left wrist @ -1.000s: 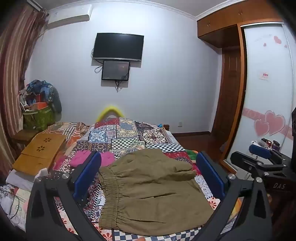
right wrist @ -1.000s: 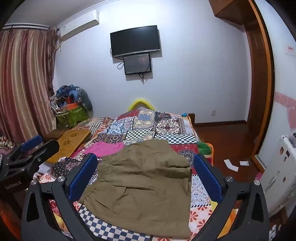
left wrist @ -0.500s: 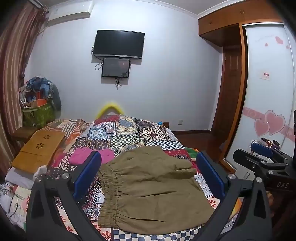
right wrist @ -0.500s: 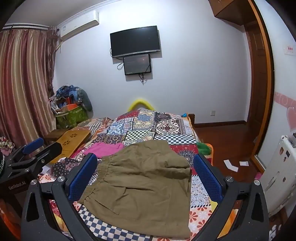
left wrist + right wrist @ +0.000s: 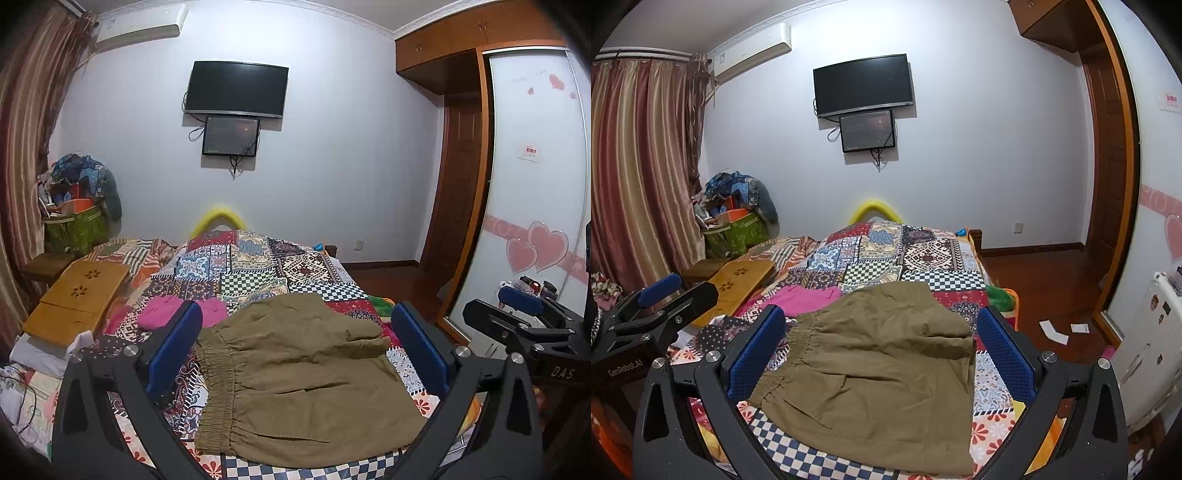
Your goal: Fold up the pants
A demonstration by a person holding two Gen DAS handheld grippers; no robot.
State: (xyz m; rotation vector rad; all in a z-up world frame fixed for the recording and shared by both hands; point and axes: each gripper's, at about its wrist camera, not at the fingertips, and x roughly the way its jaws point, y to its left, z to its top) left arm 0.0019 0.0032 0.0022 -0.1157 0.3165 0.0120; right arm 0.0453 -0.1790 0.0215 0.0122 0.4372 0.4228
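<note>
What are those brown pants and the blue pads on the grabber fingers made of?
The olive-brown pants look like soft matte woven cloth, perhaps cotton: they crease and have a gathered elastic waistband. The blue pads look like rubbery material with a fine dimpled grip texture, set on black fingers that appear to be rigid plastic or metal.

Olive pants point(image 5: 295, 376) look like matt, wrinkled woven cloth, elastic waistband puckered at nine o'clock. The patchwork quilt point(image 5: 251, 266) beneath is printed cloth. Left gripper point(image 5: 297, 347) shows matt black plastic, silvery metal screws, textured blue pads point(image 5: 173, 347). The lap tray point(image 5: 77, 295) is smooth wood.
</note>
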